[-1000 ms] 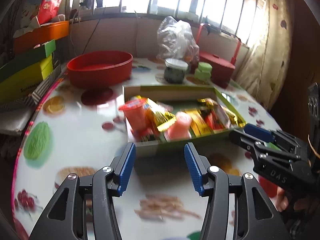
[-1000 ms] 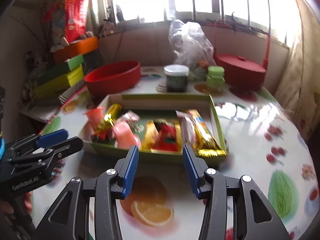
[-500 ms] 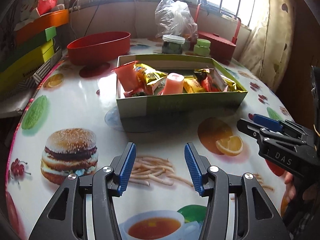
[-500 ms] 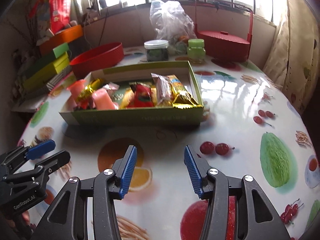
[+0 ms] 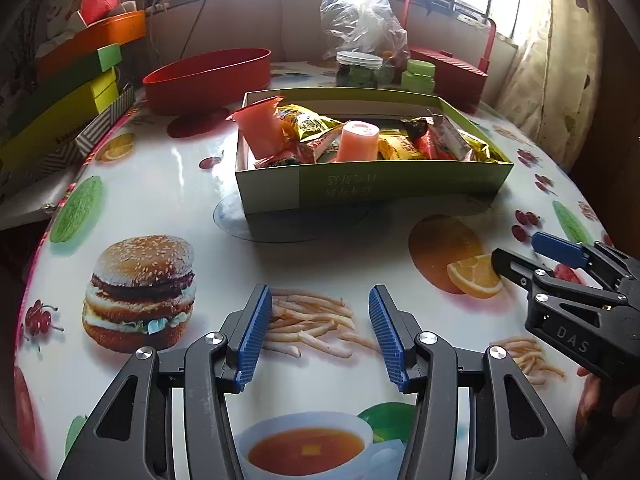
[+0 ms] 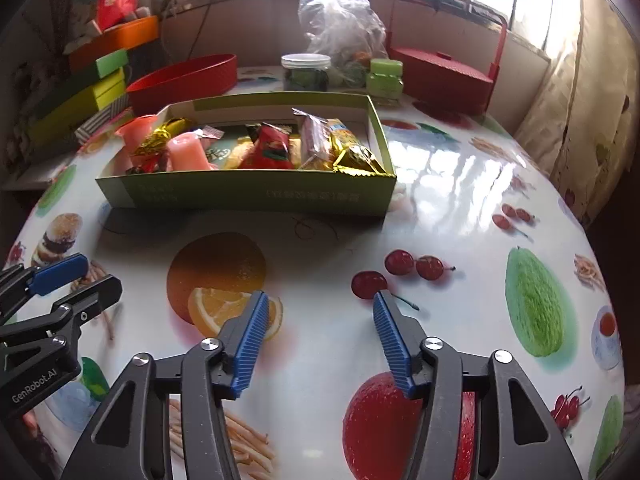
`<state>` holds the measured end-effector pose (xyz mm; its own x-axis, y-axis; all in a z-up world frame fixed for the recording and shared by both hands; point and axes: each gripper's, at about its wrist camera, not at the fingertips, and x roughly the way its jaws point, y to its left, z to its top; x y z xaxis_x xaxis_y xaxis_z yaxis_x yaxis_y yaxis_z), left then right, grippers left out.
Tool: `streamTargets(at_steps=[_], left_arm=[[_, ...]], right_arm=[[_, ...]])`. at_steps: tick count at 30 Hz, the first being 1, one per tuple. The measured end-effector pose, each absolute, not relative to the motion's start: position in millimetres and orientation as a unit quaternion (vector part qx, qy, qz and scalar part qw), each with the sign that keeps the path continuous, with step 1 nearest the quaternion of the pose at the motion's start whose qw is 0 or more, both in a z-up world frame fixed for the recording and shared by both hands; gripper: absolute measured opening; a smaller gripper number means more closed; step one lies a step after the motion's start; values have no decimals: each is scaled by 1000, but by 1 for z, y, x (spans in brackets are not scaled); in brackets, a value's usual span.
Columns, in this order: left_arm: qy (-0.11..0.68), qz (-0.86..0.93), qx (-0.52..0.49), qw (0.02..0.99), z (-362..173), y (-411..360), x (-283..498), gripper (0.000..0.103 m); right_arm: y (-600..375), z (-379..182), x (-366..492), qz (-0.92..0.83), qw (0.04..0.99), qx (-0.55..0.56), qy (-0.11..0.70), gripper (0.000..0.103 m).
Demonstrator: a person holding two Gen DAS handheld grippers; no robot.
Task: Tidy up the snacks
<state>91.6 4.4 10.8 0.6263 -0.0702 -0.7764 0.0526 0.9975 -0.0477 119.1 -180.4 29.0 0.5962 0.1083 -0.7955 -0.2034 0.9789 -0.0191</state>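
A shallow green box (image 5: 400, 182) (image 6: 248, 194) stands in the middle of the round table. It holds several snack packets (image 5: 316, 124) (image 6: 348, 148) and two pink jelly cups (image 5: 358, 142) (image 6: 186, 152). My left gripper (image 5: 318, 330) hovers open over the tablecloth, well short of the box, nothing between its blue pads. My right gripper (image 6: 318, 340) (image 5: 520, 252) is also short of the box; its jaws are opening and hold nothing. Each gripper shows at the edge of the other's view.
A red oval bowl (image 5: 208, 78) (image 6: 184, 76) sits behind the box at the left. A lidded jar (image 5: 358, 68), a green tub (image 5: 418, 76), a plastic bag (image 5: 360, 16) and a red basket (image 6: 444, 74) stand at the back. Stacked coloured boxes (image 5: 64, 96) line the left edge.
Both grippers have drawn back from the green box and tilted down toward the tablecloth; the box now sits farther off. The right gripper's jaws have spread wider.
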Motion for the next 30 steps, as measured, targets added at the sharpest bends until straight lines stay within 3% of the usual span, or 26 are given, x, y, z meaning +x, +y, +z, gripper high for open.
streamTargets(at_steps=[30], left_arm=[[432,-19,-3,901,10,0,93,52]], right_arm=[[-185,27,119,86,891,-36,444,60]])
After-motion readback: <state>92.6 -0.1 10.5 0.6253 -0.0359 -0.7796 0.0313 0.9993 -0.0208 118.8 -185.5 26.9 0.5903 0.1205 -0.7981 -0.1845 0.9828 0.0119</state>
